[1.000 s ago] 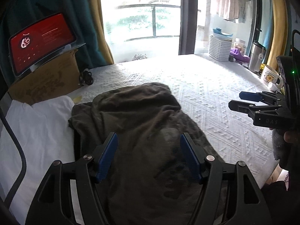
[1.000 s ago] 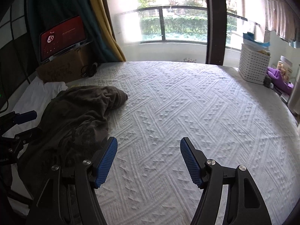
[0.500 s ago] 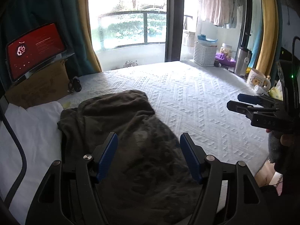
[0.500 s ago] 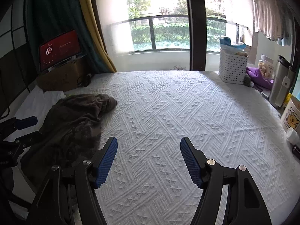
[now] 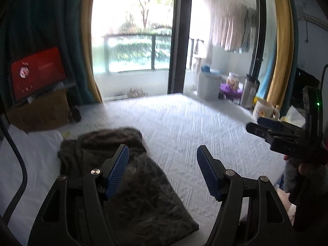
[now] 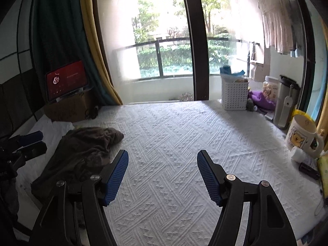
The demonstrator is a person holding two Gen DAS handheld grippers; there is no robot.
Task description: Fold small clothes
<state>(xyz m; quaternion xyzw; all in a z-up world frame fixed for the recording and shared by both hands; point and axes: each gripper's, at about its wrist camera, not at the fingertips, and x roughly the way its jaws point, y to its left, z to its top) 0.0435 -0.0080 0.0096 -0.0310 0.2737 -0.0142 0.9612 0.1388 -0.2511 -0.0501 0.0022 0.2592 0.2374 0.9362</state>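
brown garment (image 5: 131, 184) lies crumpled at the lower left of the frame on the white bedspread (image 6: 184, 135). left gripper (image 5: 163, 170) hangs above it, fingers wide, holding nothing. right gripper (image 6: 163, 172) likewise wide and empty over bare bedspread.

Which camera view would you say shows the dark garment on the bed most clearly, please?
The right wrist view: the dark garment lies sharp and almost wholly in frame, crumpled on the white bedspread. In the left wrist view it is blurred, nearer, and partly hidden behind the left gripper.
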